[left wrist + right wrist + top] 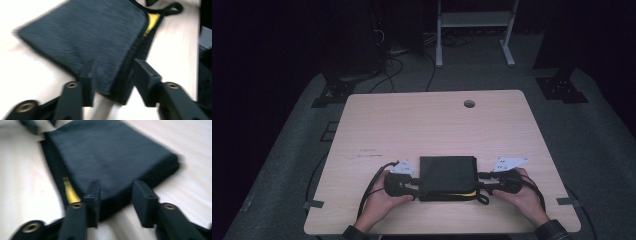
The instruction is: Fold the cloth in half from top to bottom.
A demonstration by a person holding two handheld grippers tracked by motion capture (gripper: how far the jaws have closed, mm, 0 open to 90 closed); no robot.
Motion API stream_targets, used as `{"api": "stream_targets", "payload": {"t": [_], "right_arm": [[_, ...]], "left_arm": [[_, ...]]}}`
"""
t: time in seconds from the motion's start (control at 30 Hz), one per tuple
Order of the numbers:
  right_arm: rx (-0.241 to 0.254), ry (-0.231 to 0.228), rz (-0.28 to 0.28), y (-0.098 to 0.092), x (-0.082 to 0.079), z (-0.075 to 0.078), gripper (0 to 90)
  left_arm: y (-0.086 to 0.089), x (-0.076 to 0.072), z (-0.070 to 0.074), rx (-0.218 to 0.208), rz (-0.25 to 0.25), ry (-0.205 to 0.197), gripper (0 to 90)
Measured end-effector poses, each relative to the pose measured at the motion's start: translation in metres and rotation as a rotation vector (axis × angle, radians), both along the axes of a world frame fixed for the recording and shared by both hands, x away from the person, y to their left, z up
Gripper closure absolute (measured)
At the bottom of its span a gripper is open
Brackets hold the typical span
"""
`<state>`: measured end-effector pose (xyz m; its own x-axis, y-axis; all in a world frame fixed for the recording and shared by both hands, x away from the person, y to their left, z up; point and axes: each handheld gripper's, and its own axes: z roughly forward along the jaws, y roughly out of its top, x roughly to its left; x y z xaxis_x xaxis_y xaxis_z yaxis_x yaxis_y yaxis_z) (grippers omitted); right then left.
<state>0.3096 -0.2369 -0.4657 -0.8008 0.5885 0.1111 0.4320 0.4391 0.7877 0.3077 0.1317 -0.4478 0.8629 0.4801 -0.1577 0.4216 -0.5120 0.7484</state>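
Flanking the folded dark cloth near the table's front edge, my left gripper and right gripper stand parted, letting the fold lie flat.

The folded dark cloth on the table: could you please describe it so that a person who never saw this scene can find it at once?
On the light wooden table, look near the front edge, between the left gripper and the right gripper. There lies the folded dark cloth, a nearly square black piece. A yellow strip shows at its front edge and a small loop hangs at one corner.
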Motion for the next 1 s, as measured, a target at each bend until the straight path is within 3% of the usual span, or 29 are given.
{"api": "stream_targets", "payload": {"t": [0.13, 0.3, 0.4, 0.7, 0.87, 1.0], "right_arm": [[0.011, -0.011, -0.089, -0.020, 0.003, 0.002, 43.4], [0.018, -0.050, -0.163, -0.036, 0.002, 0.006, 34.4], [0.001, -0.063, -0.181, -0.043, 0.000, 0.006, 31.9], [-0.036, -0.024, -0.229, -0.062, -0.008, -0.002, 25.5], [-0.107, 0.013, -0.246, -0.065, -0.009, -0.011, 22.9], [-0.126, 0.024, -0.248, -0.065, -0.008, -0.014, 21.1]], "left_arm": [[0.015, 0.003, 0.001, 0.004, 0.078, -0.039, 35.6], [0.036, 0.003, 0.001, 0.009, 0.148, -0.062, 26.5], [0.050, 0.004, -0.003, 0.022, 0.168, -0.053, 22.7], [0.084, 0.001, -0.011, 0.093, 0.256, -0.057, 16.5], [0.096, -0.003, -0.019, 0.127, 0.270, -0.044, 12.0], [0.104, -0.005, -0.027, 0.151, 0.268, -0.029, 9.9]]}}
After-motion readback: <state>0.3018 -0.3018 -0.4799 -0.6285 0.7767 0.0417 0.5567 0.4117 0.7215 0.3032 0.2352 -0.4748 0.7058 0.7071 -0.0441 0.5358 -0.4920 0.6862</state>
